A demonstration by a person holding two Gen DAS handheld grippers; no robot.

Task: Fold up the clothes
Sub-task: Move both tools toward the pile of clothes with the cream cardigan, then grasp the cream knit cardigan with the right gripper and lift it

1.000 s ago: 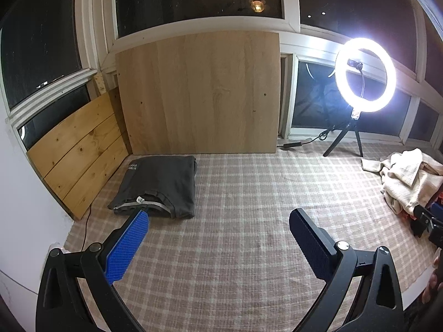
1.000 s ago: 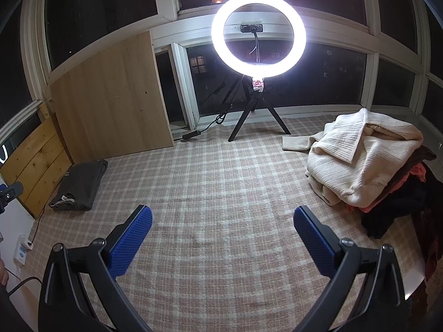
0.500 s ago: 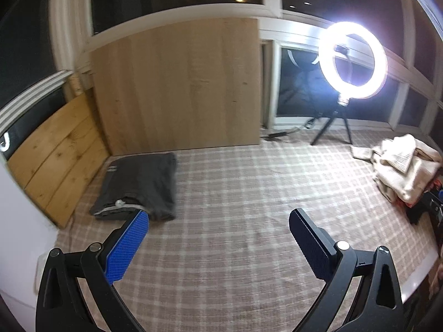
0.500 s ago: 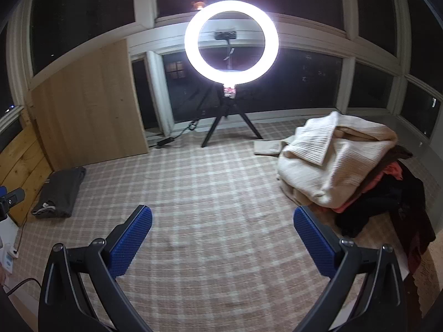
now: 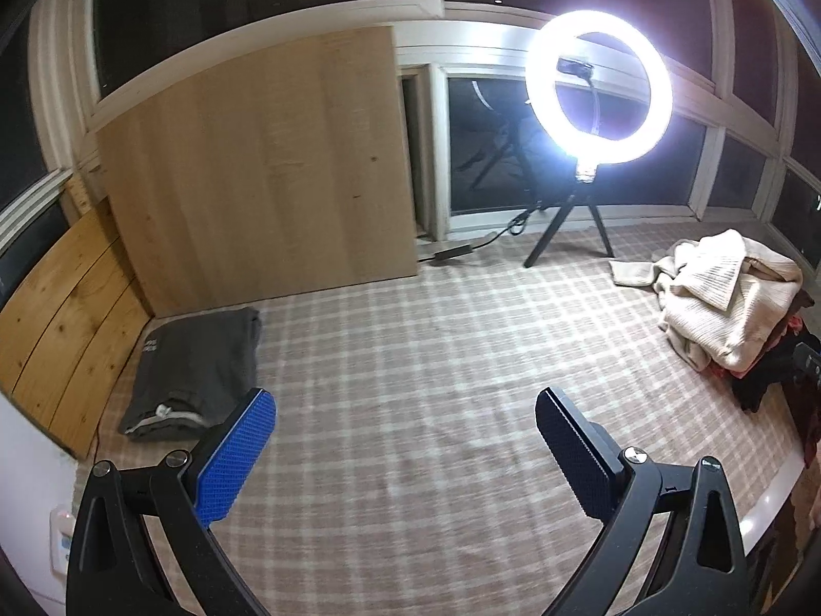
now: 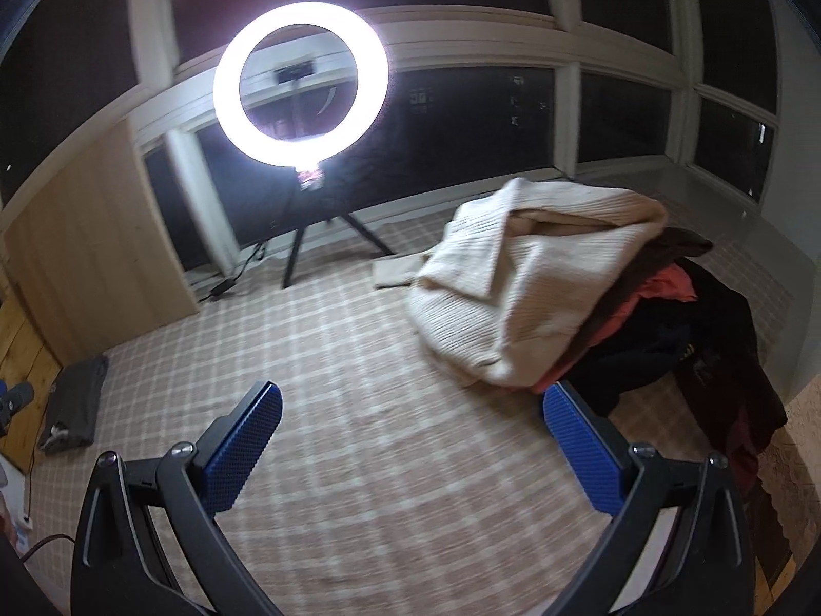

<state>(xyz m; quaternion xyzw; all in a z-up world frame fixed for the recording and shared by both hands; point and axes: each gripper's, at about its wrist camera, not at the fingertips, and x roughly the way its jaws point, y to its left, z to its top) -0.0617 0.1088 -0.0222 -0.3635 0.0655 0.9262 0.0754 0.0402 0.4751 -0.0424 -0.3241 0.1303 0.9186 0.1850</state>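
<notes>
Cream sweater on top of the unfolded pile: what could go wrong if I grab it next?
1. The cream sweater lies draped over the orange and dark clothes, so lifting it may drag them along.
2. The ring light tripod stands close behind; a swung sleeve could catch it.
3. The right claw view is motion-blurred, so aim may be off.

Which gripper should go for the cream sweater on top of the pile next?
Probably right. The right gripper, open and empty, sits close to the cream sweater. From the left gripper, also open, the sweater lies far off to the right.
</notes>
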